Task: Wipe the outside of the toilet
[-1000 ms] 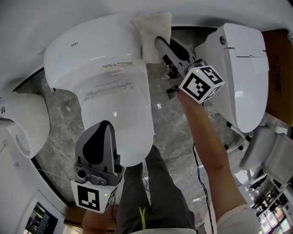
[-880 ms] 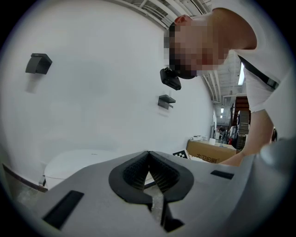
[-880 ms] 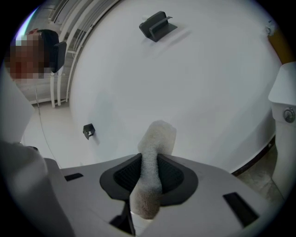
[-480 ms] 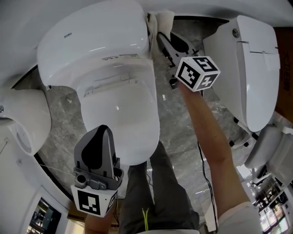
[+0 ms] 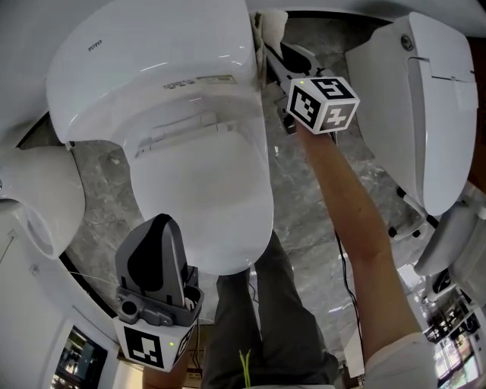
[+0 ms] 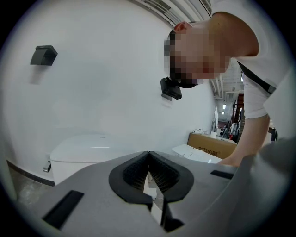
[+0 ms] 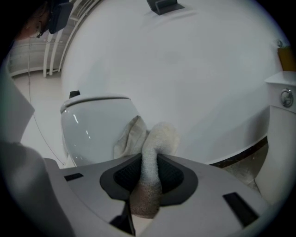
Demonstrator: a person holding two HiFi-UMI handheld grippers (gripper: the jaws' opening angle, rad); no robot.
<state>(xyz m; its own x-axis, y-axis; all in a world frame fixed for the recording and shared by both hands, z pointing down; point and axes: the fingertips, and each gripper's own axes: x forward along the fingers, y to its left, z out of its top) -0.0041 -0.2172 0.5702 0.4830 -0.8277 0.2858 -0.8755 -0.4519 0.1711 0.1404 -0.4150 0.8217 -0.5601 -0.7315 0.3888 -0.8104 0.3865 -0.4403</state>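
Toilet (image 5: 175, 114) side against white cloth (image 5: 268, 24) in right tool (image 5: 272, 62); left tool (image 5: 159, 228) closed

White toilet (image 5: 190, 152), cloth (image 5: 271, 23) touching, right gripper (image 5: 267, 52)

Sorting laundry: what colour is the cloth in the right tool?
The cloth is off-white; best seen in the right gripper view.

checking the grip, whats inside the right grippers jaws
A whitish cloth, pinched between the right gripper's jaws. Its loose end bunches beside the toilet. Whether it touches the toilet is covered by the cloth itself.
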